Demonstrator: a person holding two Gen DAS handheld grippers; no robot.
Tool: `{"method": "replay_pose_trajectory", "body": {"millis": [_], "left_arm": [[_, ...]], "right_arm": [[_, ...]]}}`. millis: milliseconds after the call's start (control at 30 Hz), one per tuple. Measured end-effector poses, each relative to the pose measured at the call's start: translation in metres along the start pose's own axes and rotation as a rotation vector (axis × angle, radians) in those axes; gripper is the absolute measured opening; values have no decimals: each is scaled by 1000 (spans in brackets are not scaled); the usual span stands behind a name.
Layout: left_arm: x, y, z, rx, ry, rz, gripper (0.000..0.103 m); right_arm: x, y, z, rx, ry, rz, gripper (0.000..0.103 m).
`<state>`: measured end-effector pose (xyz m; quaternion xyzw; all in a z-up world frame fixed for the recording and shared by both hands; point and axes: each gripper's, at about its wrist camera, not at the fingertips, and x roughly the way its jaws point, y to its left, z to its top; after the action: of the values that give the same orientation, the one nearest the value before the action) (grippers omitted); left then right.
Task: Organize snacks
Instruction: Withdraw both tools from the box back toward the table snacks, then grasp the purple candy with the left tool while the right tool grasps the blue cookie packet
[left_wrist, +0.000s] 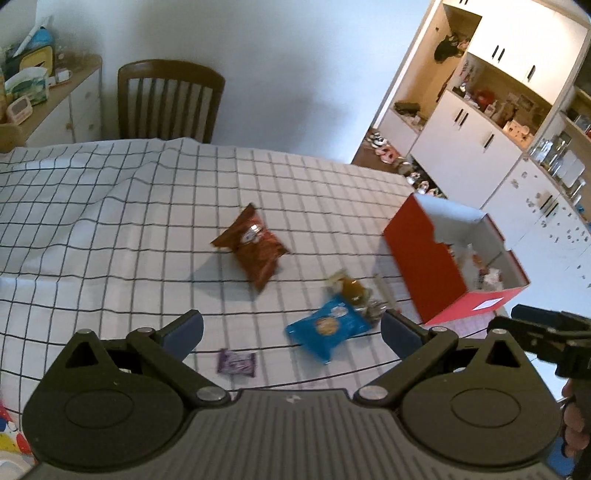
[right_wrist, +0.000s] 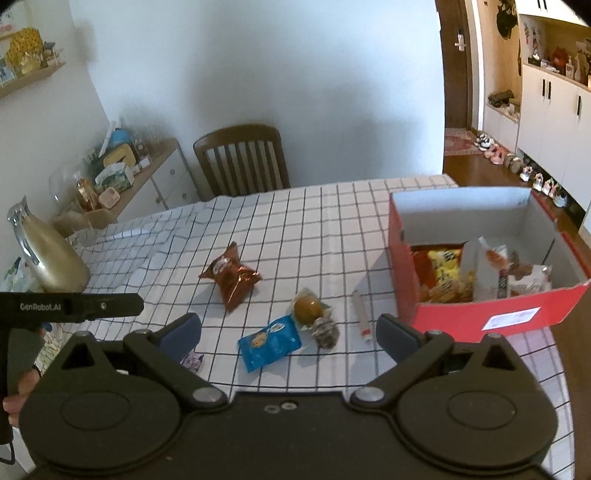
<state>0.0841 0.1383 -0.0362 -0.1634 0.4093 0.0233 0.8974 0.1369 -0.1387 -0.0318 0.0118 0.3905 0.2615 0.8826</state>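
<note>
Two hand-held grippers hover above a table covered in a white cloth with a black grid. The left gripper has its jaws spread wide with nothing between them. The right gripper is likewise wide open and empty. Just ahead of both sets of fingers lies a blue cookie packet, with a round brown wrapped snack touching its far corner. Farther ahead rests a red-brown chip bag. A small purple packet lies nearest the left gripper. To the right stands an open red box holding several snacks.
</note>
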Motion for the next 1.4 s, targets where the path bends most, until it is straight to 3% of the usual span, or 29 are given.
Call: {"method": "replay_pose_trajectory", "body": {"millis": [500,900,1100,1300,1400], "left_arm": [[60,28,-44,33,67,84,103],[95,38,-60,23,113,43,102],[107,40,-62,6,121,45,86],[116,33,-62,9,119,42,83],[119,32,-64,19,122,52,77]], "right_arm": [[87,16,-13,118,162,-61,92],[153,23,-15,238,272,-140,83],[179,22,-22,309,325,-182,79],[197,23,-22,343,356,-187,78],[203,25,-22,339,364,-193,77]]}}
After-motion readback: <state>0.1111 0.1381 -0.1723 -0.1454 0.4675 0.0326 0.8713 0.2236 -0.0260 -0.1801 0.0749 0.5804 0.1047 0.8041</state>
